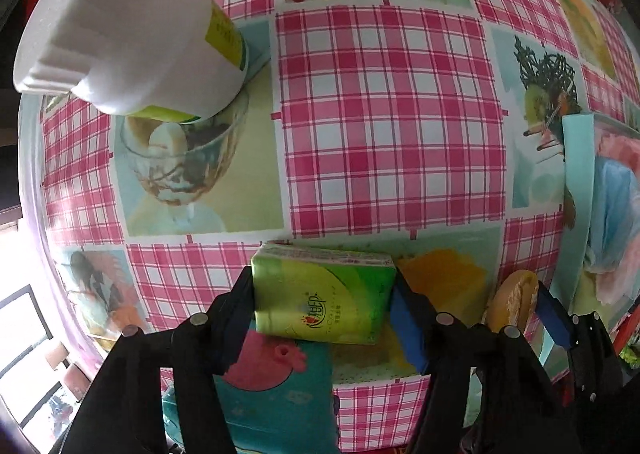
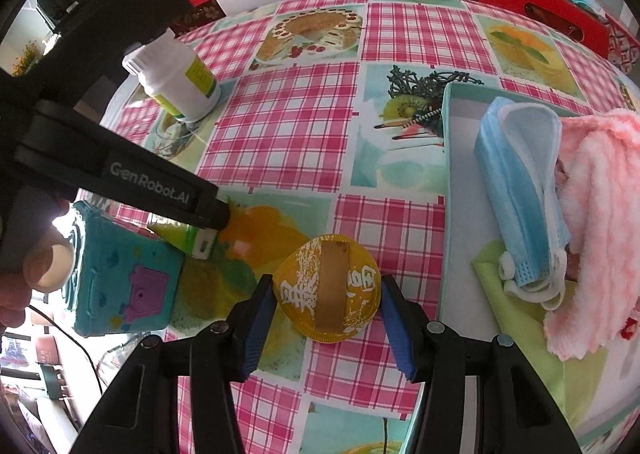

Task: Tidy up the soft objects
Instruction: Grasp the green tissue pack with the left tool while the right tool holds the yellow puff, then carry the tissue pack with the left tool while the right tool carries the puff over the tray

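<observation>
Left gripper (image 1: 322,296) jaws pinch the tissue pack (image 1: 324,294); right gripper (image 2: 326,298) jaws grip the yellow pouch (image 2: 326,290) at 6 o'clock; either could slip

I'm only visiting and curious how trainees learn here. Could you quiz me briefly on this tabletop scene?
1. True or false: the white plastic bottle lies on its side.
2. Between the fingers of the left claw sits: A a green plastic-wrapped tissue pack, B a red apple, C a metal spoon?
3. Which soft things lie in the shallow pale tray?
Key: 1 false; 2 A; 3 blue pleated face mask, pink fluffy towel.
</observation>
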{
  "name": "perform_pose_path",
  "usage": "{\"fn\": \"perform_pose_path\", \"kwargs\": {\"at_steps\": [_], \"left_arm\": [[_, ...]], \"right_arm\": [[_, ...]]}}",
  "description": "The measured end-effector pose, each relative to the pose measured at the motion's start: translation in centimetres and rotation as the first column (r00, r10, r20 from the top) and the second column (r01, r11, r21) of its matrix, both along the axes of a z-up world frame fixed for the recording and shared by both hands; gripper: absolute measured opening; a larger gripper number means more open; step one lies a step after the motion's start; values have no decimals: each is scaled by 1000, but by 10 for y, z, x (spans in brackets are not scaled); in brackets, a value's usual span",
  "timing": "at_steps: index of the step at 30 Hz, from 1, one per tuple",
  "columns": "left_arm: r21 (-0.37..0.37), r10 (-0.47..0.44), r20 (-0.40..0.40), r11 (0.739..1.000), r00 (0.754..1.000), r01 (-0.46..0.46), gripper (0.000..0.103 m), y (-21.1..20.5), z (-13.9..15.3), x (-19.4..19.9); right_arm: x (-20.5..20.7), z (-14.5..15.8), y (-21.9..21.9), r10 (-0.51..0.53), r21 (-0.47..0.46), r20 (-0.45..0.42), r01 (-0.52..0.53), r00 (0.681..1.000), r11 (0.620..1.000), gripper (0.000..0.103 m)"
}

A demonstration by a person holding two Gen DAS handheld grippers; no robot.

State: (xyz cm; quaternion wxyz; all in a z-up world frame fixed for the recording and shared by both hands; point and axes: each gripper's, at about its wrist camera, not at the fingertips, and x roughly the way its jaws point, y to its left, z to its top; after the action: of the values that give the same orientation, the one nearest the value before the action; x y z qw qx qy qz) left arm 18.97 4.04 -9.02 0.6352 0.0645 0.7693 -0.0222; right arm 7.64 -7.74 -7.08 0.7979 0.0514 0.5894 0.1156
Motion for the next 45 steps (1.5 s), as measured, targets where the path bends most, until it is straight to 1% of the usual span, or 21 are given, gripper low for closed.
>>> {"fn": "perform_pose_path", "kwargs": {"at_steps": [5, 7, 10, 12, 14, 15, 17, 18, 20, 21, 22, 24, 27, 29, 30, 31, 33, 35, 38, 42, 45], "left_arm": [[-17, 13, 20, 1000, 1000, -13, 64, 9, 10, 0], [-29, 25, 40, 999, 999, -23, 64, 12, 17, -1], [-66, 47, 91, 997, 995, -41, 64, 17, 34, -4], [-73, 50, 137, 997, 989, -40, 64, 17, 45, -7], [-77, 55, 191, 996, 980, -41, 65, 18, 57, -13], [-91, 65, 220, 995, 973, -45, 65, 19, 65, -17], [-140, 102, 267, 988, 958, -66, 65, 23, 78, -25], [-178, 136, 298, 980, 945, -85, 65, 28, 88, -31], [-218, 182, 353, 970, 918, -108, 65, 33, 105, -41], [-246, 214, 395, 962, 893, -121, 65, 36, 117, -49], [-267, 235, 420, 955, 877, -128, 65, 38, 125, -55], [-314, 271, 453, 940, 850, -133, 65, 36, 145, -60], [-370, 305, 487, 921, 819, -122, 65, 31, 165, -73], [-379, 307, 510, 919, 803, -110, 65, 28, 172, -79], [-378, 304, 530, 920, 792, -101, 65, 25, 178, -82], [-377, 301, 542, 922, 785, -93, 65, 22, 181, -83], [-382, 291, 562, 922, 774, -69, 65, 14, 187, -88], [-403, 288, 568, 914, 771, -45, 65, 4, 187, -91], [-426, 270, 567, 905, 779, -4, 65, -17, 186, -94], [-428, 228, 560, 903, 797, 42, 65, -45, 175, -96], [-431, 186, 539, 899, 821, 79, 65, -70, 161, -98]], "right_arm": [[0, 0, 1, -2, 0, -1, 2, 1000, 1000, 55], [1, 1, 1, -2, 0, 1, 2, 1000, 1000, 55], [0, 3, 2, 2, 5, 3, -2, 1000, 1000, 55], [0, 5, 2, 1, 9, 6, -1, 1000, 1000, 55], [-1, 8, 0, -4, 12, 11, 3, 1000, 1000, 55], [-1, 8, 0, -4, 12, 11, 3, 1000, 1000, 55], [-3, 17, -4, -16, 25, 32, 15, 999, 1000, 55], [-3, 20, -6, -19, 28, 38, 18, 999, 999, 55], [-6, 29, -10, -32, 34, 60, 30, 998, 999, 55], [-8, 36, -13, -42, 39, 77, 39, 996, 998, 55], [-10, 41, -16, -47, 46, 91, 43, 995, 998, 55], [-14, 56, -24, -63, 62, 131, 55, 989, 997, 55], [-20, 74, -33, -88, 64, 181, 77, 980, 995, 55], [-24, 87, -42, -112, 68, 215, 100, 970, 993, 55], [-24, 87, -42, -112, 68, 215, 100, 970, 993, 55], [-27, 101, -56, -147, 68, 252, 134, 957, 989, 55], [-28, 112, -70, -184, 72, 283, 170, 941, 983, 55], [-30, 117, -81, -215, 81, 297, 199, 931, 977, 55], [-32, 126, -104, -268, 78, 317, 257, 910, 963, 55], [-38, 133, -140, -355, 74, 334, 351, 873, 934, 55], [-41, 130, -169, -428, 63, 328, 433, 842, 899, 55]]}}
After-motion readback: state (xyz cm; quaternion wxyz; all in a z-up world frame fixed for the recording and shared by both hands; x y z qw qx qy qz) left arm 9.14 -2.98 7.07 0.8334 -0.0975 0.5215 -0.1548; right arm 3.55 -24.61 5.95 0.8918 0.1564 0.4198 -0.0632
